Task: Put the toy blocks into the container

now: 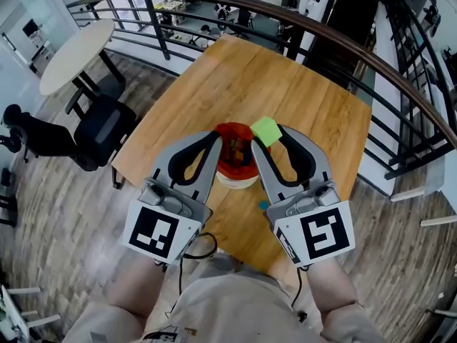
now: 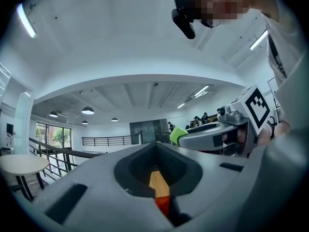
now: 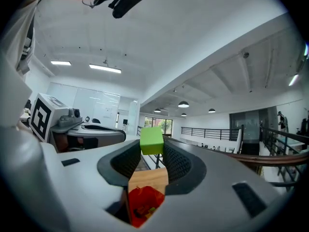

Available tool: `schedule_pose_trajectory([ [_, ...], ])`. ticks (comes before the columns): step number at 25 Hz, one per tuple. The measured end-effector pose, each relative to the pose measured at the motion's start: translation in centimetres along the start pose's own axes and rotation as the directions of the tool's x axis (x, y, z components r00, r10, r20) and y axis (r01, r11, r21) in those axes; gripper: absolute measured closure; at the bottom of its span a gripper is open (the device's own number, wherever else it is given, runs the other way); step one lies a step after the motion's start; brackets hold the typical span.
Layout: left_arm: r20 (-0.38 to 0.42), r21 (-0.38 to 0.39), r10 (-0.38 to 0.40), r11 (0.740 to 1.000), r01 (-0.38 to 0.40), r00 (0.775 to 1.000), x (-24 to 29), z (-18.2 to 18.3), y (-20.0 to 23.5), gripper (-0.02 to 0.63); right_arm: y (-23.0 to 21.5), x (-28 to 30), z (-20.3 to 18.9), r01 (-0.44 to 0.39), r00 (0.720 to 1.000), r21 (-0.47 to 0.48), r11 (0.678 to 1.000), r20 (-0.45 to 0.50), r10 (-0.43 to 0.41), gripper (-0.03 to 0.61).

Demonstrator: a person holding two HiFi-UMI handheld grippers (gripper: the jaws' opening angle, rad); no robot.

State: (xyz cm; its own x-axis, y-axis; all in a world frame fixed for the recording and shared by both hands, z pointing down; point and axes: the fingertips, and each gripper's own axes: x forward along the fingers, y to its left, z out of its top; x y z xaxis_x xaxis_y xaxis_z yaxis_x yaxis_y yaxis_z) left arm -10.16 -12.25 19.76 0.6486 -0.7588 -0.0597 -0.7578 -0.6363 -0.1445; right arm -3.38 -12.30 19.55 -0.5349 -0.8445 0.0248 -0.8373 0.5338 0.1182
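Wooden table (image 1: 285, 84): red container (image 1: 230, 127) below; right gripper (image 1: 270, 136) jaws pinch green block (image 1: 265, 129); left gripper (image 1: 216, 136) jaws together.

A square wooden counter (image 1: 285, 84) spreads beneath and ahead of the left hand-held gripper (image 1: 216, 137) and the right hand-held gripper (image 1: 267, 133), and beyond its far edge a curved dark railing (image 1: 335, 36) sweeps across. Out to the left of the left hand-held gripper a black office chair (image 1: 103, 131) stands on the wood-plank floor (image 1: 64, 213), with a round white table (image 1: 75, 52) on dark legs farther ahead. Dome ceiling lamps (image 2: 88, 110) hang high ahead of that gripper, and strip lights (image 3: 105, 68) run above the right one.
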Motion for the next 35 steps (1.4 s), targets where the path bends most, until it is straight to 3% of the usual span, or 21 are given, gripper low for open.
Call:
schedule_pose_trajectory([
  [6,0.001,-0.078,0.015,0.997,-0.015,1.000,1.2,-3.6,2.1,0.603,-0.4,3.7,-5.3,-0.007,0.994,-0.004,1.000,-0.112,0.007,0.428],
  [14,-0.090,-0.109,0.012,0.994,-0.022,0.996,2.3,-9.9,3.7,0.603,-0.7,6.8,-12.2,0.009,0.968,0.040,0.999,-0.249,0.001,0.428],
  [23,-0.176,-0.169,-0.015,0.986,-0.015,0.984,3.7,-16.5,3.7,0.603,-0.7,8.1,-19.0,0.005,0.917,0.073,0.997,-0.398,0.025,0.428],
  [29,-0.209,-0.187,-0.031,0.982,-0.009,0.977,3.7,-18.5,4.2,0.603,0.0,8.4,-21.8,-0.010,0.871,0.079,0.997,-0.489,0.047,0.428],
  [35,-0.215,-0.198,-0.041,0.980,-0.003,0.976,3.9,-19.2,3.7,0.603,0.4,8.1,-22.9,-0.027,0.862,0.099,0.995,-0.502,0.073,0.427],
])
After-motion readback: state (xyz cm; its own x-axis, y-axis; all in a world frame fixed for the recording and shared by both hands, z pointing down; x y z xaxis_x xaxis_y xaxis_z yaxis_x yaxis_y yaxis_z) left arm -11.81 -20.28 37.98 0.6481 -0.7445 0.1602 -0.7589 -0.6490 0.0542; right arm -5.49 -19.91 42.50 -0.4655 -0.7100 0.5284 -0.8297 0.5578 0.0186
